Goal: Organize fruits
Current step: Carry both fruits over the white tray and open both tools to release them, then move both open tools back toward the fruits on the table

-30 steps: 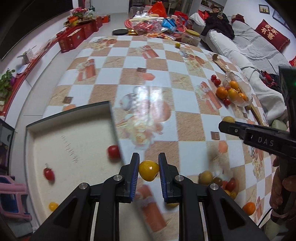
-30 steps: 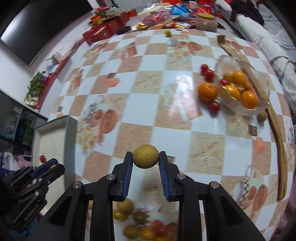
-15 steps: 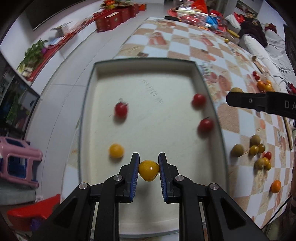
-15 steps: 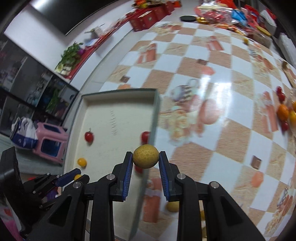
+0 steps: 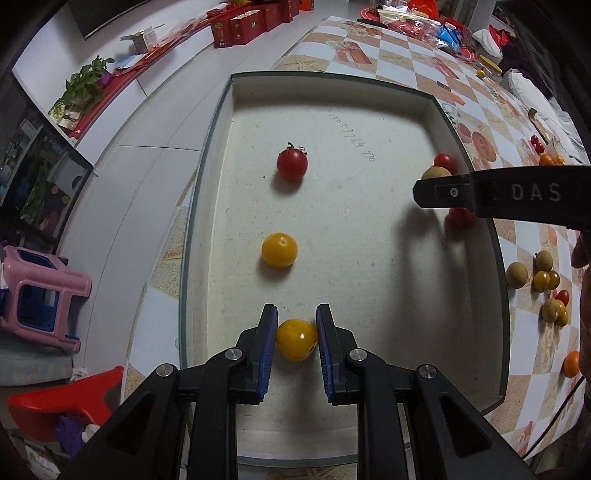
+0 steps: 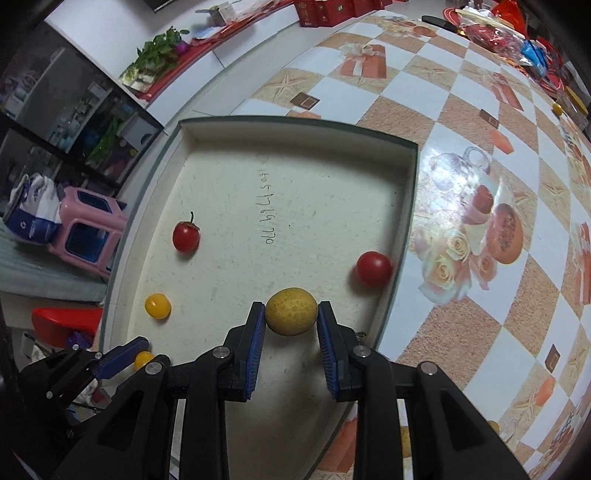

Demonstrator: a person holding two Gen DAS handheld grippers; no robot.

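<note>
A shallow white box (image 5: 465, 110) (image 6: 295, 123) lies on the checked table. My left gripper (image 5: 296, 334) is shut on a yellow cherry tomato (image 5: 296, 339) low over the box's near end. My right gripper (image 6: 291, 317) is shut on a tan longan (image 6: 291, 312) over the box's right side; it also shows in the left wrist view (image 5: 436, 172). In the box lie a stemmed red tomato (image 5: 292, 163) (image 6: 185, 236), a yellow tomato (image 5: 279, 249) (image 6: 157, 305) and two more red tomatoes (image 5: 444, 161) (image 5: 460, 218), one in the right wrist view (image 6: 373, 268).
Several loose longans and small tomatoes (image 5: 543, 280) lie on the table right of the box, with an orange (image 5: 571, 363). A pink stool (image 5: 40, 291) and a red stool (image 5: 62, 398) stand on the floor to the left. Red boxes (image 5: 251, 22) sit at the far end.
Both grippers moved from over the table to over the box with their fruits held. The left one has come lower and closer to the box floor.
</note>
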